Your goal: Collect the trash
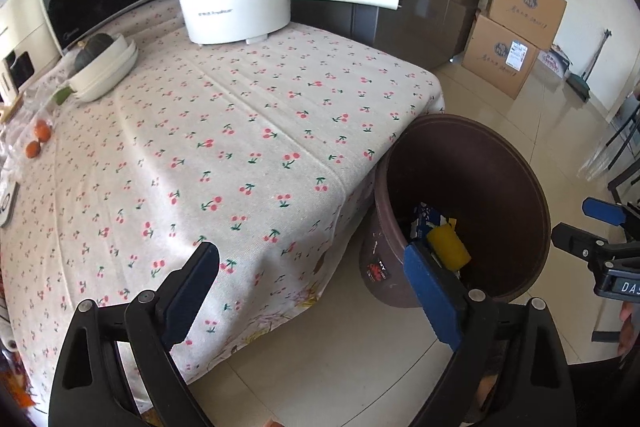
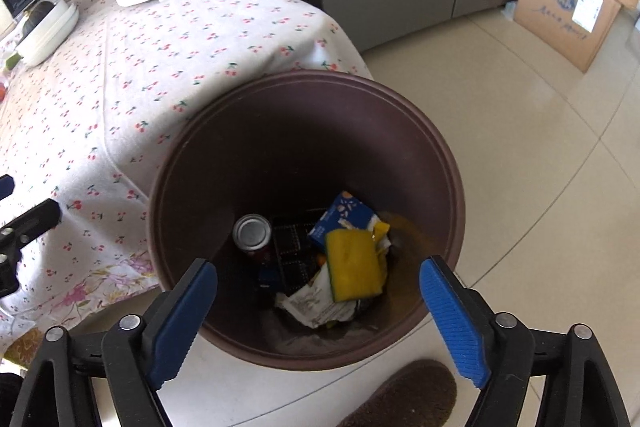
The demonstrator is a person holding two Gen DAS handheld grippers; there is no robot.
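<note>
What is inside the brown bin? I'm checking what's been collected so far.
In the brown bin: a yellow sponge, a can, a blue carton, crumpled paper and a black tray. Anything underneath is covered.

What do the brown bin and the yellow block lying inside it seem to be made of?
Round brown bin: probably moulded plastic, matte, with a smooth wall and ridged rim. Yellow rectangular block: likely a foam sponge, judging by its dull porous-looking face and greenish edge.
</note>
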